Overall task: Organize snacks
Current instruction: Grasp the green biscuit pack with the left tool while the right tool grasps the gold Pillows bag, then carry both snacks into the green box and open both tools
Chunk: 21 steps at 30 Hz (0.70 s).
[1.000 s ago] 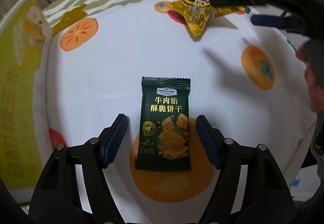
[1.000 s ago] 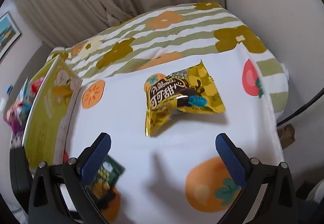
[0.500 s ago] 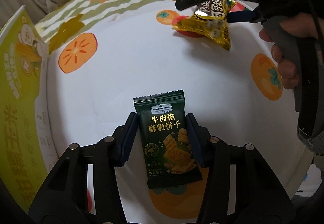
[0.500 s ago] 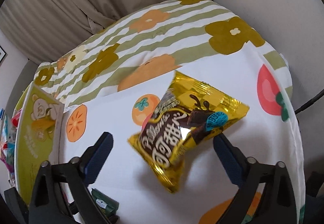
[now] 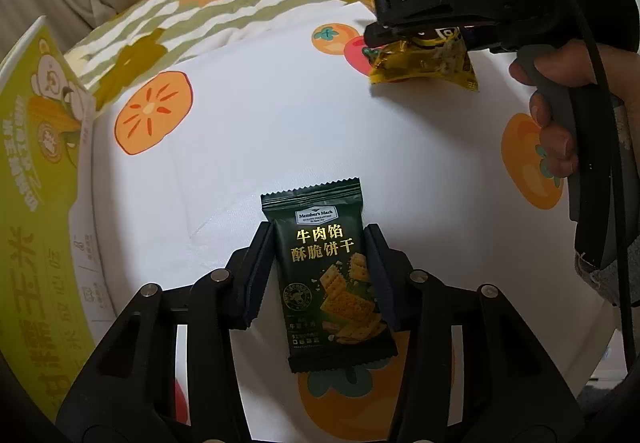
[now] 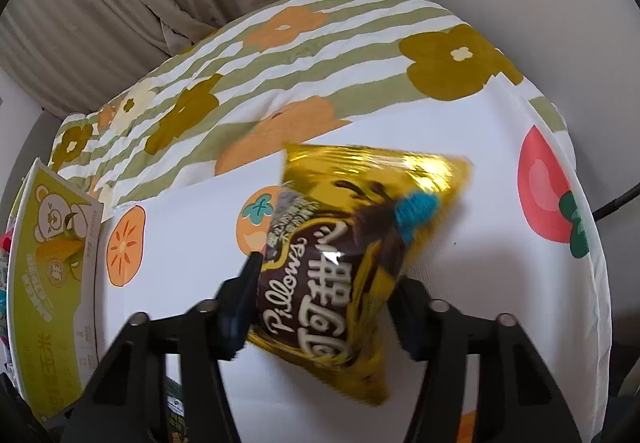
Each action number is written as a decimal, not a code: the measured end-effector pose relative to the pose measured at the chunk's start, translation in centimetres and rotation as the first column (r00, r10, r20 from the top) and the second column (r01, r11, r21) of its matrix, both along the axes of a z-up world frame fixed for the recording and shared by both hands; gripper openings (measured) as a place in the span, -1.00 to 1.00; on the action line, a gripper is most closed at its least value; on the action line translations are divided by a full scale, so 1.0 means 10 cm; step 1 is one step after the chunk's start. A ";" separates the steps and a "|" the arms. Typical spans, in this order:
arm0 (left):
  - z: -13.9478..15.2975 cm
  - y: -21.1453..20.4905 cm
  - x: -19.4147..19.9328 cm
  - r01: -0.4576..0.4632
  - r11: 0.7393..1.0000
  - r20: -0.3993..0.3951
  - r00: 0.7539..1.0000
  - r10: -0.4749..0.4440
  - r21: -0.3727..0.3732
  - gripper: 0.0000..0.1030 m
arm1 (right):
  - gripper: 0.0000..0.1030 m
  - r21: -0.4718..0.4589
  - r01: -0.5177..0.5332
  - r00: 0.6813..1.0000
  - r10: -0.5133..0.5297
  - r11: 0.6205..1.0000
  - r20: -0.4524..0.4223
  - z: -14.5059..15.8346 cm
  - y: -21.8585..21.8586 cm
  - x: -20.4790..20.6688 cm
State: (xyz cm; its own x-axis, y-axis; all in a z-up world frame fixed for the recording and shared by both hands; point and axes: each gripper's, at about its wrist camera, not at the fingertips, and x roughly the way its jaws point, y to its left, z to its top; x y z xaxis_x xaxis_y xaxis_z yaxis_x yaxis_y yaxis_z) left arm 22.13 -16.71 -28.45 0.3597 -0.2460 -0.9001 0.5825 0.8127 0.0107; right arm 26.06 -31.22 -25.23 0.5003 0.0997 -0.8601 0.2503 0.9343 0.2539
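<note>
- While our left gripper (image 5: 318, 275) has just been closing, its two dark pads now press on both long edges of the green cracker packet (image 5: 328, 275), which lies flat on the fruit-print cloth (image 5: 248, 131).
- Our right gripper (image 6: 324, 307) has likewise just been closing and is now clamped across the lower half of the gold Pillows bag (image 6: 352, 255); the foil bulges between the pads, and the bag's upper corners stick out beyond them.
- From the left wrist view, that gold bag sits at the far side of the cloth, under the right tool, with a hand (image 5: 560, 115) wrapped around the handle.
- Further out, a yellow-green carton (image 5: 36, 203) stands at the left edge of the cloth, with the striped flower bedding (image 6: 280, 43) behind.
- We judge the step to be the double pick: both snacks are gripped, neither visibly lifted.
- Next we need a clean upward lift, then a carry toward the carton, probably the sorting place; the puffy foil bag may slip or rotate.
</note>
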 end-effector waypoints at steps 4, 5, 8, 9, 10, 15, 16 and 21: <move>0.00 0.01 0.04 -0.012 1.000 -0.008 1.000 0.012 0.001 -0.20 | -0.17 -0.016 -0.014 1.000 0.014 1.000 0.006 0.01 0.00 -0.01; 0.00 0.01 0.04 -0.017 1.000 -0.009 1.000 0.017 0.003 -0.20 | -0.17 -0.019 -0.016 1.000 0.017 1.000 0.008 0.01 0.00 -0.02; 0.01 0.04 0.07 -0.039 0.999 -0.012 0.999 0.039 0.001 -0.20 | -0.18 -0.023 -0.021 1.000 0.021 1.000 0.015 0.04 -0.01 -0.04; 0.02 0.05 0.07 -0.045 0.999 -0.013 0.999 0.045 0.000 -0.20 | -0.18 -0.026 -0.022 1.000 0.022 0.999 0.018 0.05 0.00 -0.05; 0.03 0.05 0.07 -0.051 0.999 -0.012 0.999 0.051 -0.001 -0.20 | -0.18 -0.028 -0.024 0.999 0.024 0.999 0.022 0.06 -0.01 -0.06; 0.19 0.08 0.03 -0.071 0.997 0.017 0.997 0.071 -0.027 -0.20 | -0.18 -0.046 -0.037 0.998 0.039 0.998 0.043 0.19 -0.01 -0.14; 0.22 0.07 0.02 -0.073 0.997 0.023 0.997 0.074 -0.031 -0.20 | -0.19 -0.049 -0.040 0.998 0.042 0.998 0.050 0.24 -0.02 -0.17; 0.54 0.06 -0.10 -0.091 0.994 0.074 0.993 0.096 -0.065 -0.20 | -0.19 -0.069 -0.054 0.994 0.060 0.996 0.086 0.48 -0.01 -0.32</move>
State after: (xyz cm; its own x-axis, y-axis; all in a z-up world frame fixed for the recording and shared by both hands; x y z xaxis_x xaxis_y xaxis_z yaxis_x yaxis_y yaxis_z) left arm 21.12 -16.13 -23.02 0.4510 -0.2618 -0.8533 0.5033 0.8641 0.0009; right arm 22.86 -31.27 -20.39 0.5694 0.0745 -0.8187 0.1753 0.9620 0.2094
